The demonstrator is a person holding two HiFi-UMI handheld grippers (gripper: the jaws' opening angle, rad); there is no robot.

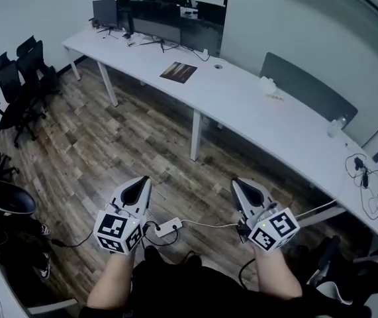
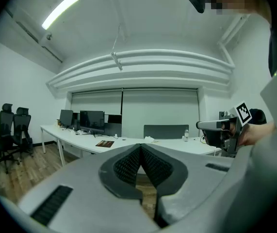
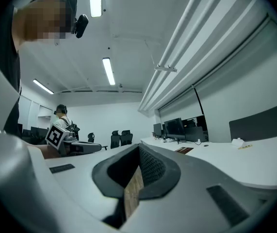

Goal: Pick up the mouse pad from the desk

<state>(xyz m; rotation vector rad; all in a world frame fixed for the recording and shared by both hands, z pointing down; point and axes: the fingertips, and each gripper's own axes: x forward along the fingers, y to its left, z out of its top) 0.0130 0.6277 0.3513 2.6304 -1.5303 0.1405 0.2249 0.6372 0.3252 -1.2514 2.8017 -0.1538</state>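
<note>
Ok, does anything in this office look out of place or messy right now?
Nothing looks spilled or broken. One oddity: a white power strip lies loose on the wood floor, cables trailing from it. The mouse pad lies flat on the desk.

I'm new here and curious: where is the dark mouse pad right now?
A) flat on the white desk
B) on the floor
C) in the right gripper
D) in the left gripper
A: the mouse pad lies flat on the desk, with nothing holding it.
</note>
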